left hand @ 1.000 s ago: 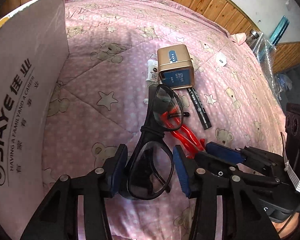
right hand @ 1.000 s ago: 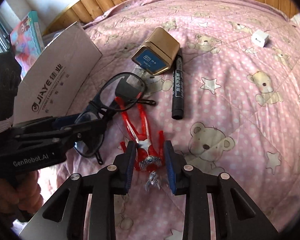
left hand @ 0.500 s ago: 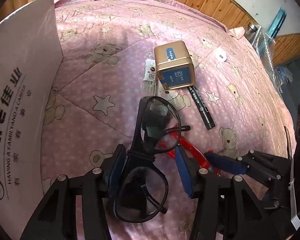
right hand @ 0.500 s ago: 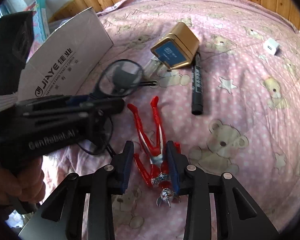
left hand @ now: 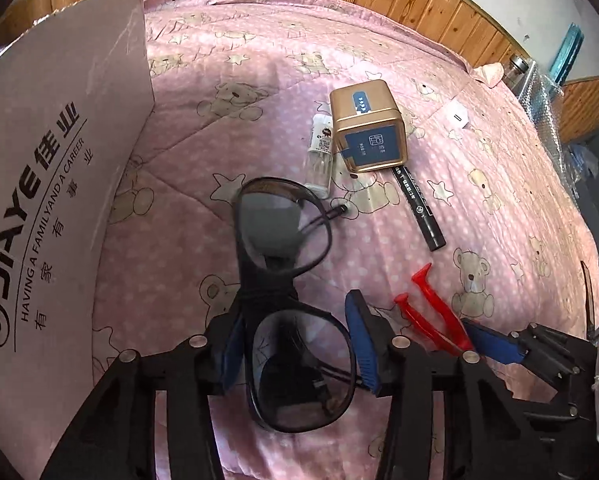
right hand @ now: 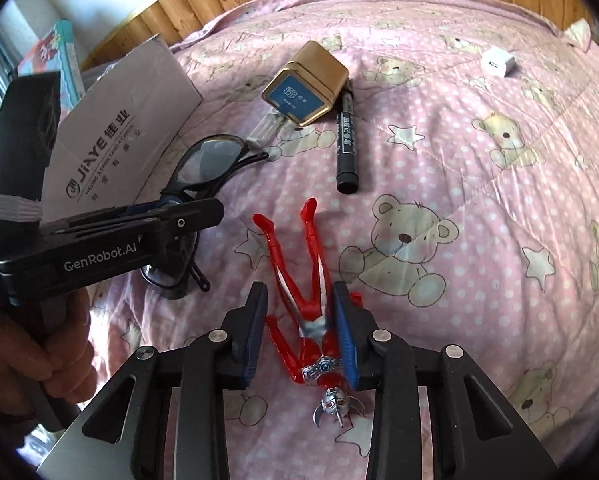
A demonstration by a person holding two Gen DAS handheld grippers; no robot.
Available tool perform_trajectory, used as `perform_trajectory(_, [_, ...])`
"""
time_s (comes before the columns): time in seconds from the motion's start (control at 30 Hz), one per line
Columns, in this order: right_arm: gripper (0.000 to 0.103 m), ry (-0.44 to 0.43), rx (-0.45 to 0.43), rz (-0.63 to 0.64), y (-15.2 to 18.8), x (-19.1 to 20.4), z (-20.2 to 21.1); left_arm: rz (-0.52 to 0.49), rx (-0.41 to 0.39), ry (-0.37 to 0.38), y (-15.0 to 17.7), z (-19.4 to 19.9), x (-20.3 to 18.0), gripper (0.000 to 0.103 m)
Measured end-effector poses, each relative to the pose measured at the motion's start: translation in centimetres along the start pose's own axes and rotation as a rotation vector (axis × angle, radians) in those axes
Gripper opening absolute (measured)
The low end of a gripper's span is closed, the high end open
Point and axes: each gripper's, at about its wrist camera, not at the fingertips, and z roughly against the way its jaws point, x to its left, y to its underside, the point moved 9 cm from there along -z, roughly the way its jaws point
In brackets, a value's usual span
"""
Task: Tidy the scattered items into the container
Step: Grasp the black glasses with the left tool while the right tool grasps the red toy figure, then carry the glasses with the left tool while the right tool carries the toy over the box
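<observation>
L wrist: left gripper jaws clamp one lens of the glasses, rest sticks out ahead. Grip's off-centre on a smooth rim, so it could pivot or slip out. Loose temple may snag the cardboard box wall, left of jaws.

R wrist: right gripper jaws closed on the red figure torso, legs ahead. Narrow pinch, may twist. Left tool close alongside, clash risk.

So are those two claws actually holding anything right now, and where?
Left gripper holds the glasses by one lens rim; right gripper clamps the red toy figure around its torso.
</observation>
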Motion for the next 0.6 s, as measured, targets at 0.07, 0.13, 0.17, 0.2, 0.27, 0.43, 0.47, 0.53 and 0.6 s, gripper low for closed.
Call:
perform_trajectory(0.07, [0.034, 0.008, -0.024, 0.002, 0.1, -0.1, 1.2, 0.009, -0.009, 0.003, -0.2, 0.5, -0.1, 0.035])
perform_trajectory(0.13, [0.034, -0.013, -0.034, -0.020, 0.1, 0.0, 2.1, 0.000, -0.032, 0.010, -0.2, 1.7, -0.2, 0.028])
perform_trajectory(0.17, [0.034, -0.018, -0.038, -0.026, 0.1, -0.1, 2.5, -0.007, -0.038, 0.009, -0.3, 2.1, -0.4, 0.026])
perform_trajectory(0.2, [0.034, -0.020, -0.043, -0.027, 0.1, 0.0, 2.8, -0.015, -0.042, 0.010, -0.3, 2.5, -0.7, 0.024])
perform_trajectory(0.27, [0.034, -0.029, -0.050, -0.037, 0.2, 0.0, 3.3, -0.019, -0.045, 0.003, 0.0, 3.3, -0.7, 0.024])
perform_trajectory(0.43, [0.034, -0.040, -0.055, -0.046, 0.9, 0.0, 4.1, -0.023, -0.051, -0.027, 0.9, 4.4, -0.8, 0.023])
perform_trajectory(0.47, [0.034, -0.038, -0.054, -0.052, 1.1, -0.2, 4.1, -0.028, -0.053, -0.040, 1.0, 4.7, -0.8, 0.023])
perform_trajectory(0.53, [0.034, -0.054, -0.050, -0.064, 1.5, -0.1, 4.1, -0.043, -0.051, -0.061, 1.4, 4.6, -0.8, 0.023])
perform_trajectory(0.6, [0.034, -0.054, -0.045, -0.058, 1.9, 0.1, 4.0, -0.053, -0.049, -0.070, 1.8, 4.9, -0.9, 0.023])
